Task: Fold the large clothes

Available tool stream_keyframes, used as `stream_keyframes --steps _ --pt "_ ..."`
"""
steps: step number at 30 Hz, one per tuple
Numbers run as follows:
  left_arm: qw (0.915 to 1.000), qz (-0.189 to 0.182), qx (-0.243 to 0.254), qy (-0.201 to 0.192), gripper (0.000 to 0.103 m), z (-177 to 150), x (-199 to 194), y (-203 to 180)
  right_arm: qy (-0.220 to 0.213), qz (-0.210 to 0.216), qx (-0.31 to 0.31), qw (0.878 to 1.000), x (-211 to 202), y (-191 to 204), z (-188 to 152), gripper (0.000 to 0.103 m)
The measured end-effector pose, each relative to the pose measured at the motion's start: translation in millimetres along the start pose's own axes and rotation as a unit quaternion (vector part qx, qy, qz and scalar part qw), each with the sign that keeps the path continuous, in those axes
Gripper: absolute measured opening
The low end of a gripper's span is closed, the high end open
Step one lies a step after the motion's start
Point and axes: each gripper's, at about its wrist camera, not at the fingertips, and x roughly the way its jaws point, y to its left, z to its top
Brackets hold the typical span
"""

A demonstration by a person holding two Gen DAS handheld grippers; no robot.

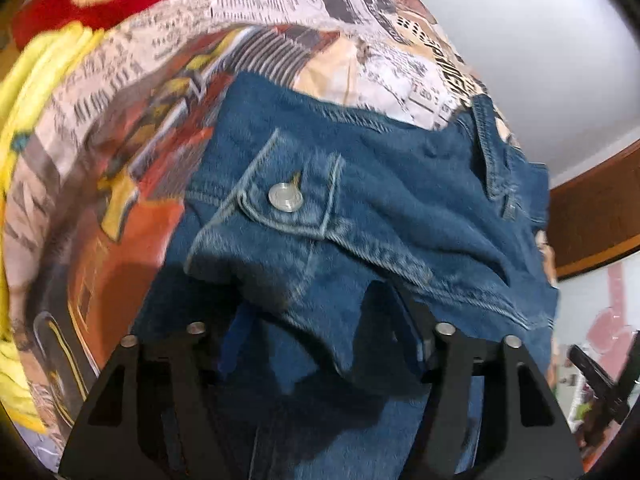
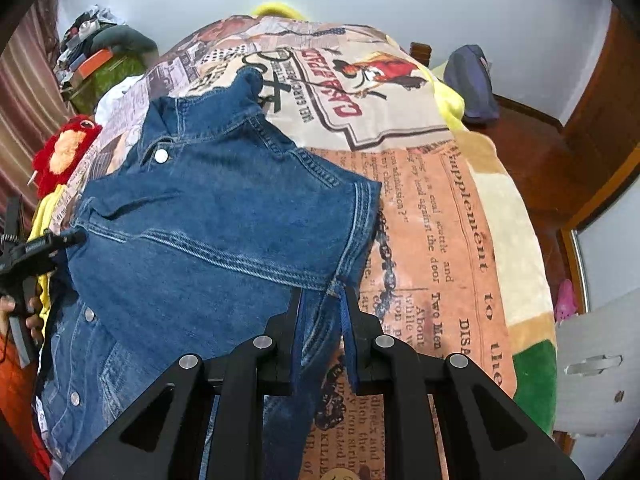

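Denim jacket (image 2: pixel 216 216), blue with metal snap buttons, lies spread across a bed covered by a printed bedspread (image 2: pixel 432 216) patterned like old newspaper pages and posters. The right gripper (image 2: pixel 322 312) has its jaws pressed together, pinching the jacket's edge at the seam where the short sleeve meets the body. In the left wrist view, the left gripper (image 1: pixel 316 344) has its jaws spread, and a bunched fold of the jacket near a buttoned chest pocket (image 1: pixel 280 204) sits between them; motion blur makes it impossible to tell whether the fingers press on the cloth. In the right wrist view the left gripper appears at the far left edge, at the jacket's opposite side, with a person's hand (image 2: pixel 28 316) on its handle. A red plush toy (image 2: pixel 66 148) and yellow fabric (image 1: pixel 36 92) lie beside the bedspread's edge.
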Motion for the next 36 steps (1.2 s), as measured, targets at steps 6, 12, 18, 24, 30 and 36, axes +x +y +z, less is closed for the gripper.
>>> stream_keyframes --steps 6,12,18,24,30,36 --pt "0.9761 0.144 0.137 -0.088 0.028 -4.5 -9.3 -45.1 0.009 -0.001 0.016 1.0 7.1 -8.1 -2.4 0.014" --pt "0.9341 0.176 0.226 -0.213 0.026 -15.2 -66.0 -82.2 0.004 -0.004 0.02 1.0 4.2 -10.6 2.2 0.014" --pt "0.9305 0.144 0.215 -0.26 0.026 -1.9 -116.1 -85.5 -0.007 -0.001 0.015 1.0 -0.9 -3.3 9.7 0.014" --pt "0.9351 0.154 0.197 -0.251 0.026 -1.9 -115.8 -67.8 -0.006 0.011 0.006 1.0 1.5 9.3 11.2 0.014" --pt "0.9589 0.158 0.183 -0.148 0.027 -14.0 -65.6 -31.8 0.019 0.016 -0.02 0.999 20.9 29.2 4.0 0.014" --pt "0.966 0.159 0.186 -0.082 0.035 -32.2 -33.9 -9.5 0.028 -0.001 -0.046 0.999 38.3 41.0 -1.2 0.014"
